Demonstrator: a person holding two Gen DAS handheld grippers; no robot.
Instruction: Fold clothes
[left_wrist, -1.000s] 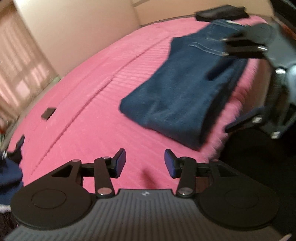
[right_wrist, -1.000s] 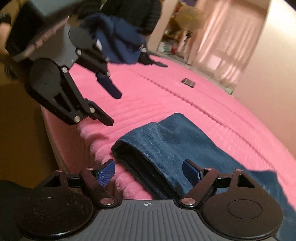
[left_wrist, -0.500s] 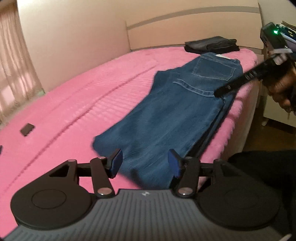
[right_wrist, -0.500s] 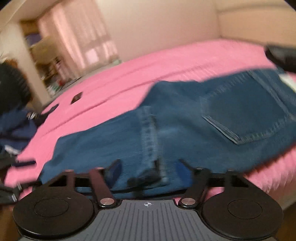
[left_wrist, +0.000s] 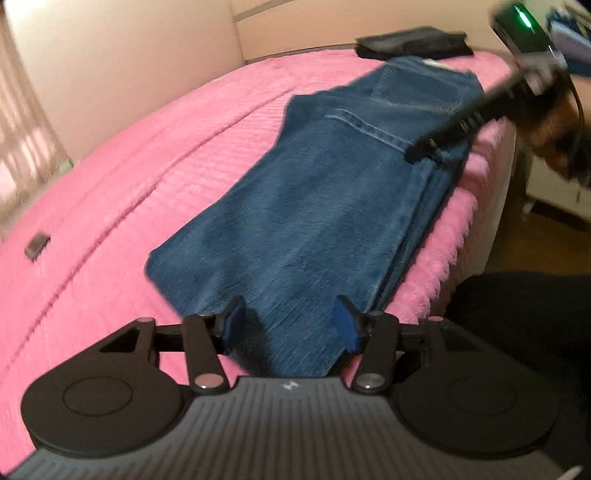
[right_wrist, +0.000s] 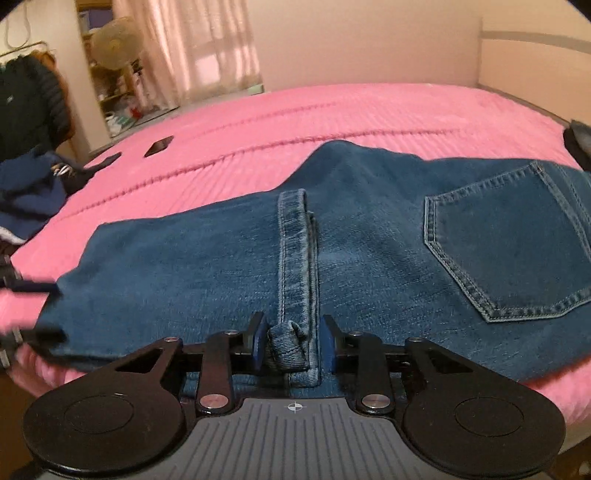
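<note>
Folded jeans (right_wrist: 332, 258) lie along the near edge of the pink bed (right_wrist: 332, 110). Right gripper (right_wrist: 293, 343) pinches the hem at 6 o'clock; left gripper (left_wrist: 290, 325) hangs wide open over the fold end.

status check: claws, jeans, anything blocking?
Left claw open over the folded end of the jeans. Right claw closed on the leg hem near the back pocket. Nothing blocking on the pink bedspread.
</note>
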